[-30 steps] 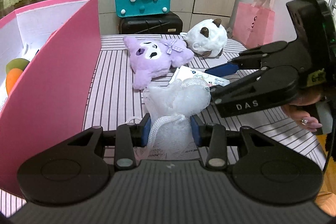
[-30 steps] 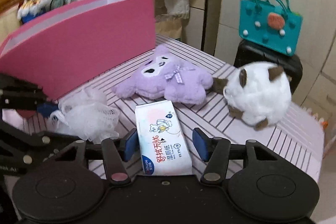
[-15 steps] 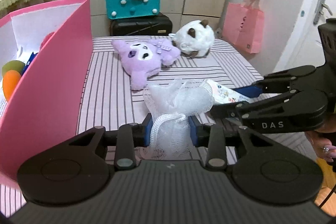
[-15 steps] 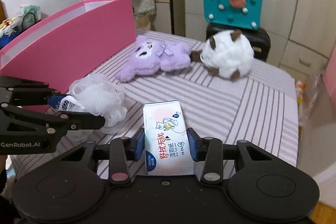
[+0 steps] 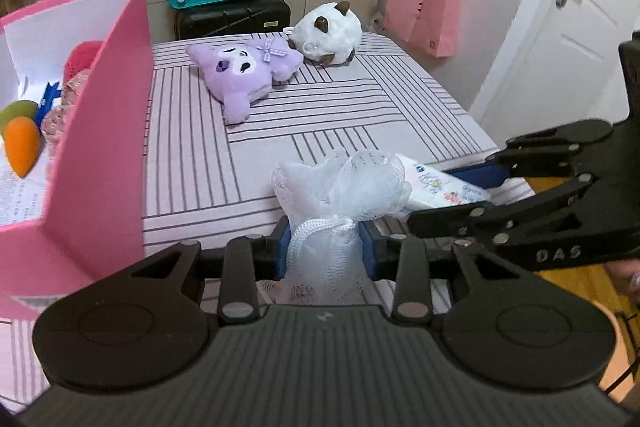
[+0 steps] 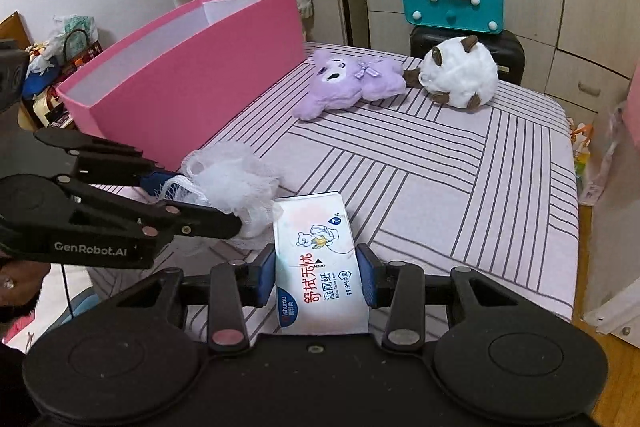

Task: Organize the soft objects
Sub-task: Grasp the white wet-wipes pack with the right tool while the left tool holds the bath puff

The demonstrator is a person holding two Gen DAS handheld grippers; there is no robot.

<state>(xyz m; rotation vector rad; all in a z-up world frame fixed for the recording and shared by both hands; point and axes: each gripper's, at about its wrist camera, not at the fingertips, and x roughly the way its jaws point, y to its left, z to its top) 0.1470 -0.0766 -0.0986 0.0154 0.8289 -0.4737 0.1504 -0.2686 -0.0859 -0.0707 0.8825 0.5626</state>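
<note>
Both lifted: left tool (image 5: 325,245) clamps mesh pouf (image 5: 340,187), half-hiding right tool's (image 6: 317,277) clamped wipes (image 6: 320,267).

A white mesh bath pouf (image 5: 344,187) is sitting bunched between blue pads, its cord end pinched. Just beside it, a flat wet-wipe pack (image 6: 320,267) is being held label-up. A purple plush (image 5: 244,71) is lying face-up on the striped tabletop (image 5: 360,107), touching a round white plush (image 5: 328,33) with brown ears.
</note>
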